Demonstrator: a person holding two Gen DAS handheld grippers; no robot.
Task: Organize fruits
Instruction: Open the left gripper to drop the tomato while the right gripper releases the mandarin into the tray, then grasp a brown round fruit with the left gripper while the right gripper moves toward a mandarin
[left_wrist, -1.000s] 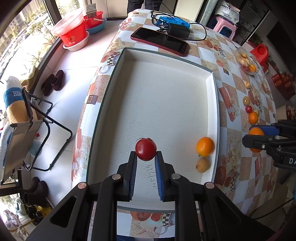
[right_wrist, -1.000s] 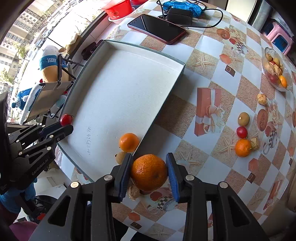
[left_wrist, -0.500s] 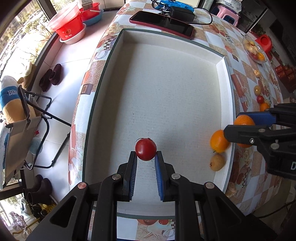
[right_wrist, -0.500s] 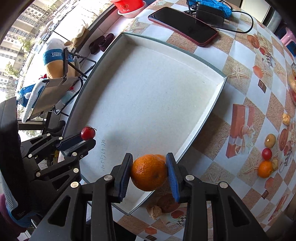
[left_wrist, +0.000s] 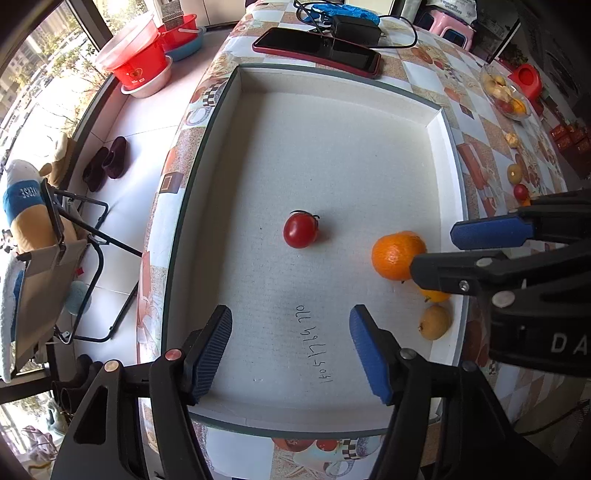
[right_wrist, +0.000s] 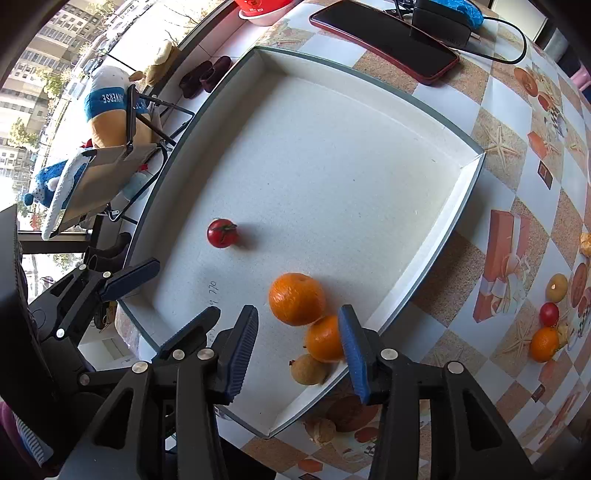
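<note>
Red tomato (left_wrist: 300, 231): soft, smooth, apt to roll; grip its sides gently. Orange (right_wrist: 296, 298) at three o'clock is firmer. Both grippers' fingers (left_wrist: 211, 350) are opening, empty.

A table (left_wrist: 436, 62) with a patterned cloth carries a shallow white tray (left_wrist: 448, 155), a dark phone (left_wrist: 317, 50) in a red case and a black charger (left_wrist: 354, 27) beyond it, a glass bowl (left_wrist: 504, 92) of fruit, and loose small fruits (right_wrist: 545, 341) to the tray's right.
</note>
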